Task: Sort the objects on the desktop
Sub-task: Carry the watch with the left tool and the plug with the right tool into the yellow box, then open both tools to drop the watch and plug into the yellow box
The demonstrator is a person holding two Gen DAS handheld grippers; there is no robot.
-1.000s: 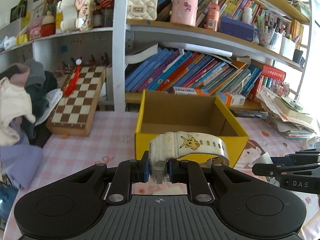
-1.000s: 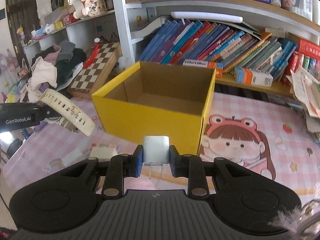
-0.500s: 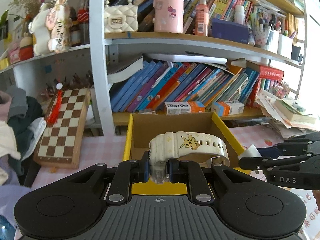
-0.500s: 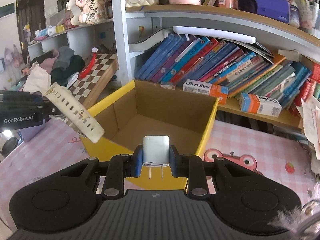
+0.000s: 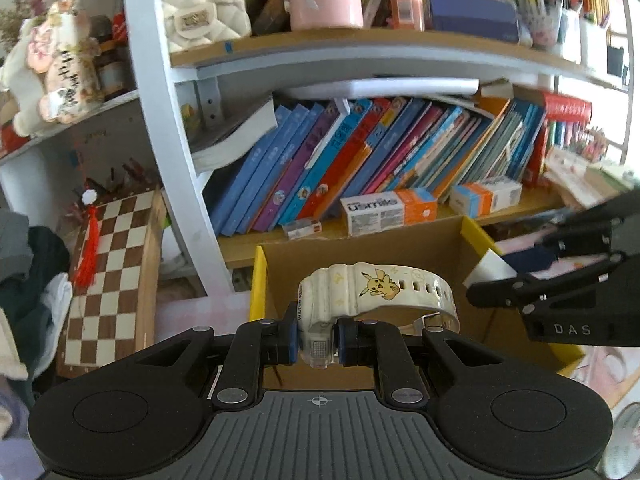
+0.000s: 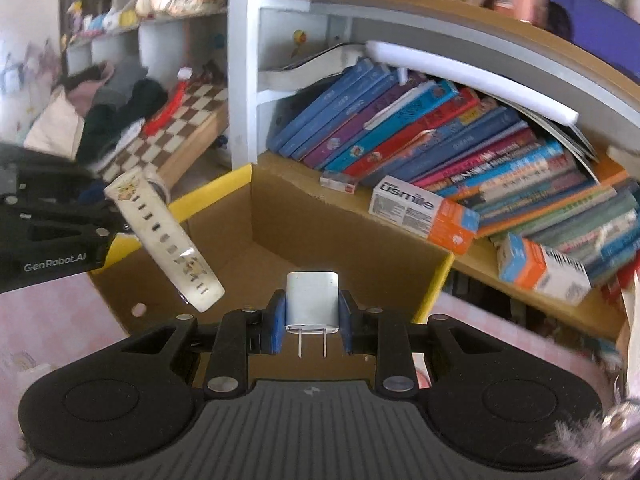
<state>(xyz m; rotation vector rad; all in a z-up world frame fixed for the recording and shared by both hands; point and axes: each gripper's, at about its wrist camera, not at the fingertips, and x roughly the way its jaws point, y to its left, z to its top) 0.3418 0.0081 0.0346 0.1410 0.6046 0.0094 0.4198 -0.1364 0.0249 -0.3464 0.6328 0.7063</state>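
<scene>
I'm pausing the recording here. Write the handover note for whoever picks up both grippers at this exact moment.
Left gripper: shut on the white cartoon-print watch, held above the open yellow cardboard box.
Right gripper: shut on the white plug adapter, prongs pointing back at the camera, also over the box opening.
Done: both items picked up and carried to the box.
Left: release the watch and the adapter into the box; what shows of its floor looks bare, so nothing seems deposited yet. Watch that the two grippers, close together here, do not collide.
</scene>
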